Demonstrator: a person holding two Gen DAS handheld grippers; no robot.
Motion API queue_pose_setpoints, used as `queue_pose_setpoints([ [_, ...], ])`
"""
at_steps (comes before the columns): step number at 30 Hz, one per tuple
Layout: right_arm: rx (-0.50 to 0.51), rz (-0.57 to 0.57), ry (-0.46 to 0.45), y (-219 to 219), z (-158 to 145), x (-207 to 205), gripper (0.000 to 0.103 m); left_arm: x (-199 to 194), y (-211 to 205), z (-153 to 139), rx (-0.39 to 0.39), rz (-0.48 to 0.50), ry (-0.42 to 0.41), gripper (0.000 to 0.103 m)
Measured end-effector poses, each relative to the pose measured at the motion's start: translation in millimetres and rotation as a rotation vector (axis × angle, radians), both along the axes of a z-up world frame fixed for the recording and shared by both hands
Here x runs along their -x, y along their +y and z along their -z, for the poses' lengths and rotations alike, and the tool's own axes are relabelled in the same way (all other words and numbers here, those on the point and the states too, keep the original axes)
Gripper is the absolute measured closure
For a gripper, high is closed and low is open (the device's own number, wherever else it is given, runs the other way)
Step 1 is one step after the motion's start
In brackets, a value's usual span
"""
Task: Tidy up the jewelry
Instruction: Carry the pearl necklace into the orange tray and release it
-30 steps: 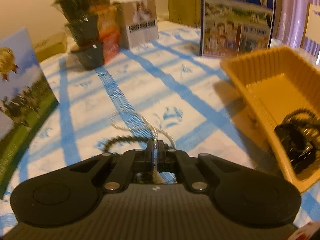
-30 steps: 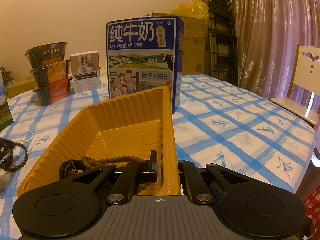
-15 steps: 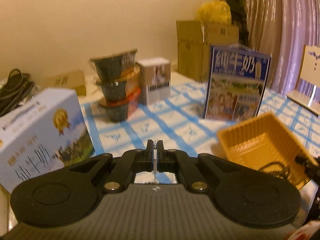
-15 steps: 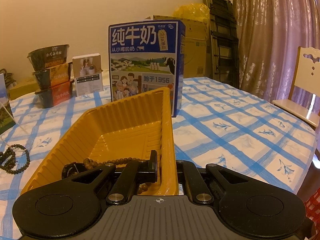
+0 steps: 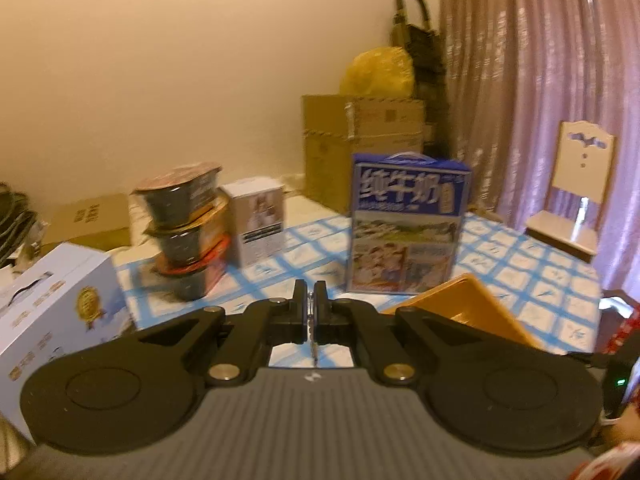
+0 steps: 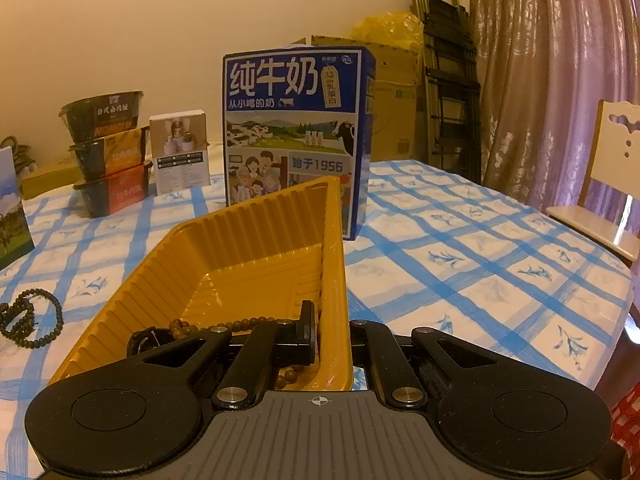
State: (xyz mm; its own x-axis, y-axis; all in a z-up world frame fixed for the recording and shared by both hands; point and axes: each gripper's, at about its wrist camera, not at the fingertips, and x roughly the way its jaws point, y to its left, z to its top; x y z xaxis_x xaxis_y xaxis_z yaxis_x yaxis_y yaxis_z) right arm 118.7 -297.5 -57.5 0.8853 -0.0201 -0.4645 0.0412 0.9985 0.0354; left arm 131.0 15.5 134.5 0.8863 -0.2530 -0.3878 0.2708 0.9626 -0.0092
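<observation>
My left gripper is shut on a thin silver chain, which shows as a fine thread between the pads and hangs below them, high above the table. The orange ribbed tray lies low and to the right of it. In the right wrist view my right gripper is shut on the near right wall of the orange tray, one finger inside and the other hidden behind the wall. A brown bead string and a black item lie in the tray. A dark bead bracelet rests on the cloth at the left.
A blue milk carton stands just behind the tray. Stacked noodle bowls and a small white box sit at the back left. A pale blue box is at the left, and a chair beyond the table's right edge.
My left gripper has risen from the tablecloth with the silver chain in it, leaving the dark bracelet on the table. The right gripper has kept still on the tray wall.
</observation>
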Motion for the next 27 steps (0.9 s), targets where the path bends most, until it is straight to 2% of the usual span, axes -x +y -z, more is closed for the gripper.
queue_pose_setpoints([
  [9, -0.009, -0.005, -0.009, 1, -4, 1, 0.097, -6, -42, -11, 0.043, 0.090, -0.029, 0.101],
  [19, -0.022, -0.005, -0.009, 1, -5, 1, 0.097, -19, -74, -14, 0.078, 0.134, -0.022, 0.101],
  [27, -0.024, -0.006, -0.010, 2, -4, 0, 0.097, -49, -106, -8, 0.128, 0.182, -0.015, 0.101],
])
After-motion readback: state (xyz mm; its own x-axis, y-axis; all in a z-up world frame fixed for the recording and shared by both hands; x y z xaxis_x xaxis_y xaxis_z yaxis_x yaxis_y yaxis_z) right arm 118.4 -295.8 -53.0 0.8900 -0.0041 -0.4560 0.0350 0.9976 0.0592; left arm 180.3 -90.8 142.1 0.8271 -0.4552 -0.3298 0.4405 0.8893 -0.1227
